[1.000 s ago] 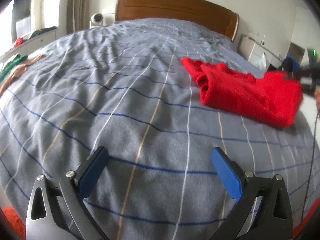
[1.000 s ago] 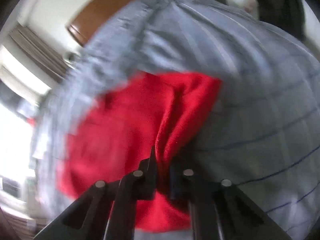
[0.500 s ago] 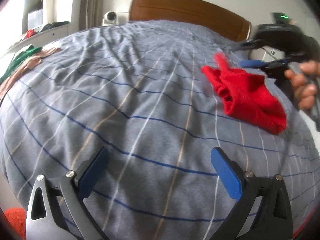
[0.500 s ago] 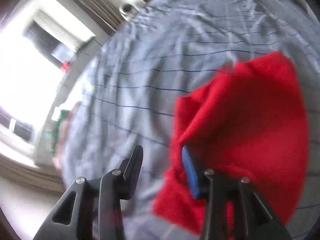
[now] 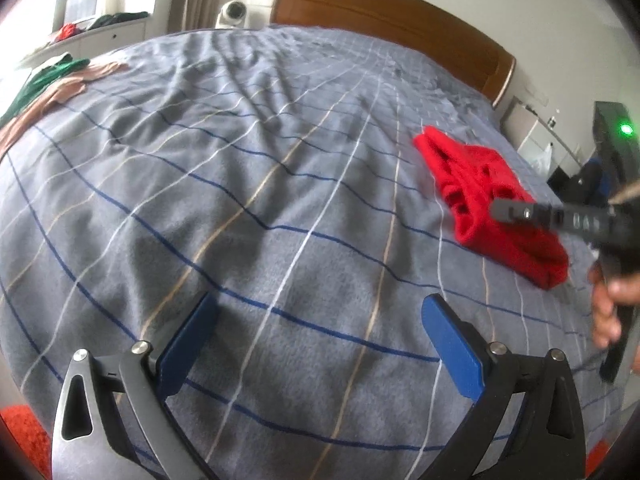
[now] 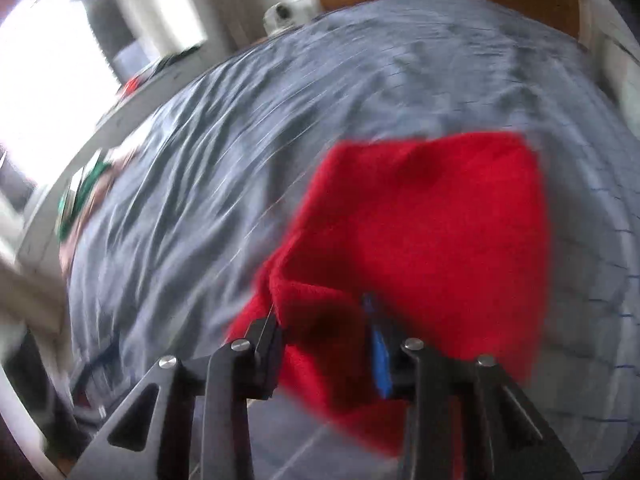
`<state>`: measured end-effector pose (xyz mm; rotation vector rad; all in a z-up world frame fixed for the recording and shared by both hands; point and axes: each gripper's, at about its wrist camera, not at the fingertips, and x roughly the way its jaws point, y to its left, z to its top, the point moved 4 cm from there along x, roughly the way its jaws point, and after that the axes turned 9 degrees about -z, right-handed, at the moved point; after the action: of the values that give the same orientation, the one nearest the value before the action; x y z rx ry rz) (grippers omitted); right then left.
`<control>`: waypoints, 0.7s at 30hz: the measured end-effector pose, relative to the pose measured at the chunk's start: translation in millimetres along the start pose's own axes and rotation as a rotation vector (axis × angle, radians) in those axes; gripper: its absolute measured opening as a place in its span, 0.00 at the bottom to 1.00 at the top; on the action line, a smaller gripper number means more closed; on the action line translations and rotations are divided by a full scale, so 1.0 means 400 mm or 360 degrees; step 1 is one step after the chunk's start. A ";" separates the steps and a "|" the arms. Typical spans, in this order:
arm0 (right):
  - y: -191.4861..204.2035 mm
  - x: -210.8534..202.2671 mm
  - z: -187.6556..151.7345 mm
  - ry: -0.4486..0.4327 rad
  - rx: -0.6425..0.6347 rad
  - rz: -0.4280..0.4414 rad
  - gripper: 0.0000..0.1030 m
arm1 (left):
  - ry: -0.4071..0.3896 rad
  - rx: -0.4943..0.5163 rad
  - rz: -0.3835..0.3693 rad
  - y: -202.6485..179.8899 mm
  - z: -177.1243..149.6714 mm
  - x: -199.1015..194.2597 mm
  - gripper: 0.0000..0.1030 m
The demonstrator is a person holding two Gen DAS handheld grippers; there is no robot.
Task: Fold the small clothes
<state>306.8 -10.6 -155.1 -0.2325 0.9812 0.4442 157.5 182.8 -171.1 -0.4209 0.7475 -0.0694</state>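
Observation:
A red garment [image 5: 480, 196] lies bunched and partly folded on the right side of the grey striped bed [image 5: 240, 160]. My right gripper [image 6: 320, 320] hovers over its near edge with a thick fold of the red garment [image 6: 432, 220] between its jaws, which are closing and not pressing on it. From the left wrist view the right gripper [image 5: 560, 220] shows as a dark bar across the garment, held by a person's hand [image 5: 612, 308]. My left gripper [image 5: 320, 308] is open over bare blanket, well short and left of the garment, with nothing between its blue pads.
Green and tan clothes [image 5: 52, 80] lie at the bed's far left edge. A wooden headboard [image 5: 380, 16] closes the far end, with a small white camera [image 5: 234, 12] beside it. A nightstand [image 5: 528, 132] stands to the right of the bed.
The right gripper, shut on the red cloth a second ago, swung it over, opened, and now sits at the garment's near edge. The garment is folded narrower. The left gripper shifted slightly.

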 end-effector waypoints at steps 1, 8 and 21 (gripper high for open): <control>0.027 -0.006 -0.013 -0.0023 -0.0072 -0.0046 0.38 | 0.0003 0.0011 0.0004 -0.002 -0.001 0.000 0.99; 0.034 -0.131 -0.023 -0.0196 -0.0117 -0.0091 0.44 | 0.0017 0.0047 0.0032 -0.006 -0.007 -0.001 0.99; -0.010 -0.127 -0.227 -0.0067 0.0072 0.0097 0.45 | 0.0043 -0.0063 -0.0246 -0.075 0.116 0.011 0.99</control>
<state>216.6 -62.3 -161.5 -0.1521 0.9581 0.4799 194.5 170.4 -131.8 -0.5159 0.7428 -0.2061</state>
